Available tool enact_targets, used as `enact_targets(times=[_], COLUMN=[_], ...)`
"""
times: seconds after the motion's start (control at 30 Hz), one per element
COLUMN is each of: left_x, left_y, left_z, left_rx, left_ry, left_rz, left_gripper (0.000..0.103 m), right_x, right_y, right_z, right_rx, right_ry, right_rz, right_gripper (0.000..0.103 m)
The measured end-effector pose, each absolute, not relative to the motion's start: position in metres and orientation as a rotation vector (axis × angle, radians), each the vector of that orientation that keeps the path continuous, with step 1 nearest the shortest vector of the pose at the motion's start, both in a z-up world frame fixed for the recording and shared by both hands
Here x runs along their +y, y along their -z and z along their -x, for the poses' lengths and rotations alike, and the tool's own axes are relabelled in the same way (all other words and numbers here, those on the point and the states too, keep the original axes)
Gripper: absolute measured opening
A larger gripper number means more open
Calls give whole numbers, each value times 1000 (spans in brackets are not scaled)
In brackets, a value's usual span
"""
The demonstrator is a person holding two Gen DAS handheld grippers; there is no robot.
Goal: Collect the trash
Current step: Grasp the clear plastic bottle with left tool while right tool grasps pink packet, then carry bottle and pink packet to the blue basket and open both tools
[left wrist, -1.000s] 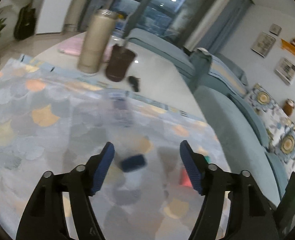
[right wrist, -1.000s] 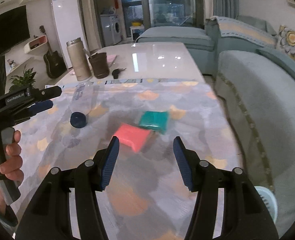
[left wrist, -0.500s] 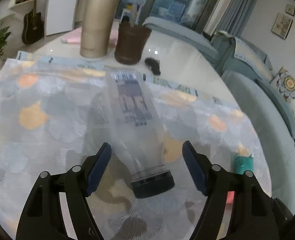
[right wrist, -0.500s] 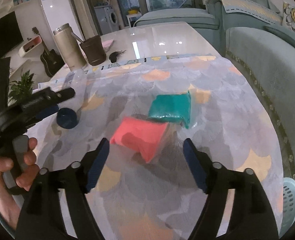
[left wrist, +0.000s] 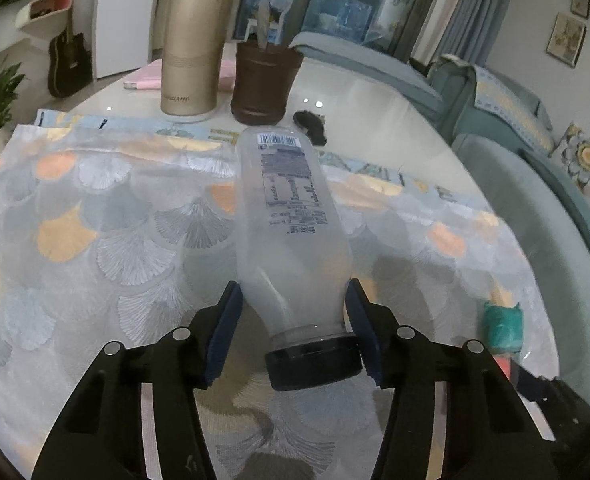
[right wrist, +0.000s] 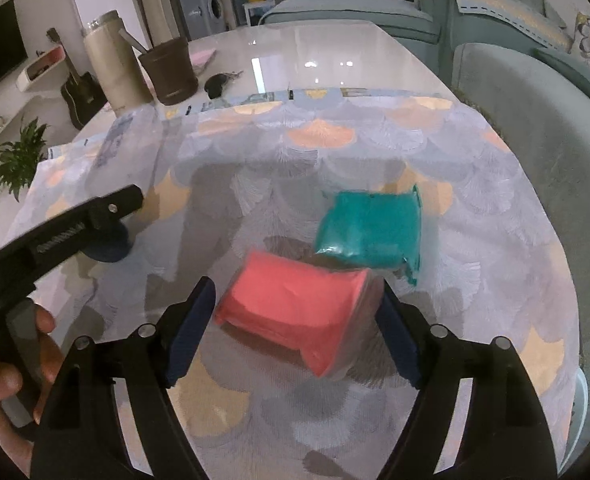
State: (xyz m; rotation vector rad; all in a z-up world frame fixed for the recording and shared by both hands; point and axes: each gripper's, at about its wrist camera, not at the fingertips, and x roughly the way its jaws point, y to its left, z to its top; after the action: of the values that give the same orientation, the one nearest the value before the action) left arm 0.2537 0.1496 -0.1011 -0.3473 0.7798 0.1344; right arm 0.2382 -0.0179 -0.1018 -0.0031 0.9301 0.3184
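Note:
A clear plastic bottle [left wrist: 291,224] with a dark cap [left wrist: 313,362] lies on the patterned tablecloth, cap toward me. My left gripper [left wrist: 293,330] is open, its blue pads on either side of the bottle's neck. A red packet [right wrist: 295,308] lies on the cloth with a teal packet [right wrist: 371,228] just behind it. My right gripper [right wrist: 295,328] is open, its pads either side of the red packet. The teal packet [left wrist: 502,330] also shows at the right of the left wrist view. The left gripper's body [right wrist: 55,236] shows in the right wrist view, over the bottle's cap.
A tall gold flask [left wrist: 193,40], a brown cup [left wrist: 263,80] and a small dark object [left wrist: 311,124] stand on the glossy table behind the cloth. A pink book [left wrist: 151,78] lies at the back. Teal sofas [right wrist: 535,120] line the right side.
Both grippers have moved forward and down. The left now straddles the bottle's neck and has narrowed. The right now straddles the red packet.

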Motion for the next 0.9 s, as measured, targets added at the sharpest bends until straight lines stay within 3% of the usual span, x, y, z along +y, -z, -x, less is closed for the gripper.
enact_targets(times=[0.17, 0.3, 0.6, 0.9], left_x=[145, 142, 131, 80], left_y=[93, 89, 64, 2], left_z=[-246, -240, -211, -168], left_rx=[714, 684, 636, 581], left_ry=[-110, -76, -2, 137], left_rz=[338, 352, 380, 336], left_gripper=[51, 51, 51, 51], right_x=[-20, -22, -34, -119], right_y=[101, 97, 82, 19], right_z=[-235, -227, -201, -154], right_rx=[918, 890, 834, 737], right_ry=[-332, -372, -415, -327], right_rz=[0, -11, -22, -123], right_gripper=[57, 53, 51, 51])
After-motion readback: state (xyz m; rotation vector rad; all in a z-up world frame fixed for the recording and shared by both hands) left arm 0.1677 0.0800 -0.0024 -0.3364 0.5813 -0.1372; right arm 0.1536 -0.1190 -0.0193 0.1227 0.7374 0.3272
